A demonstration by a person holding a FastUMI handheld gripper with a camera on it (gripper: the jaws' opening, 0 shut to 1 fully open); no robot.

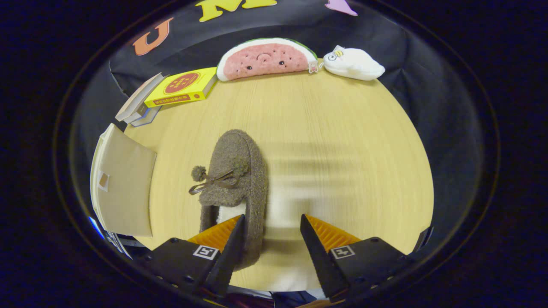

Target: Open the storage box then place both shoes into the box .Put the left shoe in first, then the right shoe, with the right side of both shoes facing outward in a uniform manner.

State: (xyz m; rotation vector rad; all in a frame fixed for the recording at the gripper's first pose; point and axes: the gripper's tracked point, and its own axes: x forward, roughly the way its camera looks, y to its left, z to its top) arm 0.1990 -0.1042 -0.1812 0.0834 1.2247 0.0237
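Fingers spread wide over the heel of a brown fuzzy shoe on the wooden counter.

The counter (334, 141) stretches ahead of the fingers. To the left of them stands the beige storage box (124, 184), its flat panel facing the shoe. The shoe (235, 179) lies with its heel between the fingers, hard by the left one, its toe pointing away, a bow and pompom on top. The gripper (272, 222) is parted, the right finger well clear of the shoe, nothing clamped. Far beyond sit a watermelon plush (265, 57), a stack of books (180, 87) with a yellow one on top, and a white plush (353, 64).
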